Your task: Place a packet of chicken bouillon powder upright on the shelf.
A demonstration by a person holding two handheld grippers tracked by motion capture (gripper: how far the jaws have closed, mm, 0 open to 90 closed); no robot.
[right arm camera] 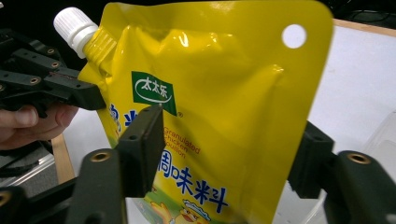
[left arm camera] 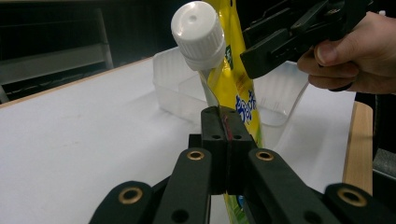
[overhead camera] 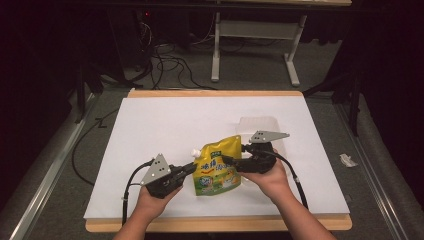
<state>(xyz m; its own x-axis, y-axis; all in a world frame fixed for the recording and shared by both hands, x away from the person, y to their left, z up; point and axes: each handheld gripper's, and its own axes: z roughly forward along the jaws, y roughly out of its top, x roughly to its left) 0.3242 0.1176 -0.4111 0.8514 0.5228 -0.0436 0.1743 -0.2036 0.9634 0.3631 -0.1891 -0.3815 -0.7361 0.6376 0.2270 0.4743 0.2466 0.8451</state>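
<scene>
A yellow spout pouch (overhead camera: 217, 167) with a white screw cap (left arm camera: 198, 32) stands upright above the white board, between the two hands. My left gripper (left arm camera: 226, 122) is shut on the pouch's edge just below the spout; it comes in from the left in the high view (overhead camera: 194, 167). My right gripper (right arm camera: 224, 154) reaches in from the right (overhead camera: 227, 160). Its jaws stand apart with the pouch's printed face (right arm camera: 224, 84) between them, one pad in front and one behind the far edge. Neither pad visibly presses on the pouch.
A clear plastic tray (overhead camera: 260, 125) lies on the white board (overhead camera: 165, 130) just behind the pouch. A crumpled scrap (overhead camera: 347, 160) sits on the grey floor at the right. Cables and a metal table frame (overhead camera: 255, 30) stand beyond the board's far edge.
</scene>
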